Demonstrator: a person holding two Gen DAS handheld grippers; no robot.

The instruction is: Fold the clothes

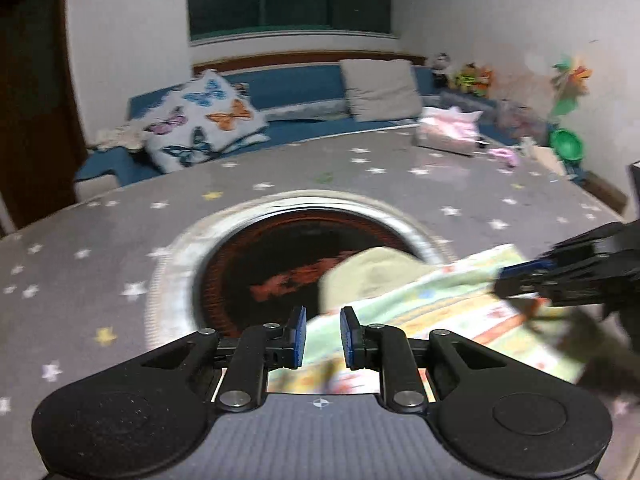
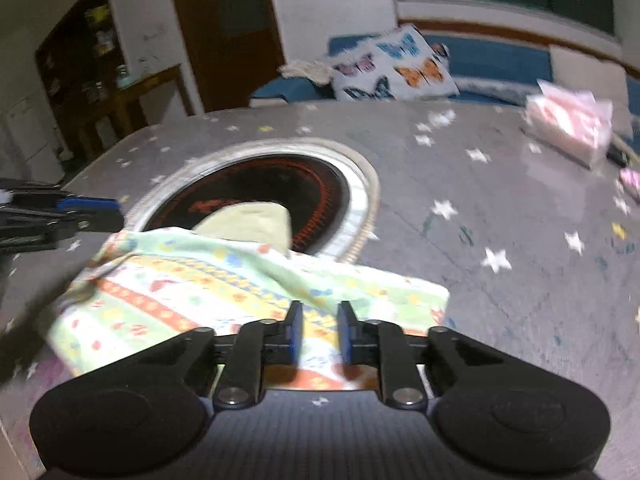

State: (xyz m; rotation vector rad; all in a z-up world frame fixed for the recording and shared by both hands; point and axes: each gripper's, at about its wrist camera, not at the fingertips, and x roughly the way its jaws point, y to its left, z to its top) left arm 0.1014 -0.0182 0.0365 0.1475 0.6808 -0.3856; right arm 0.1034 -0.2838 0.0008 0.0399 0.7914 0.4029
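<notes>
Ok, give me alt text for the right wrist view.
A patterned cloth lies partly folded on a star-print table, overlapping a round dark inset. The right gripper hovers over its near edge, jaws slightly apart.

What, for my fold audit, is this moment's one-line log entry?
garment: pastel patterned cloth lying on grey star-print tablecloth | left gripper: open | right gripper: open

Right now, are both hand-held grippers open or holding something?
Left hand-held gripper: open, empty.
Right hand-held gripper: over the colourful patterned cloth; grip cannot be told.
</notes>
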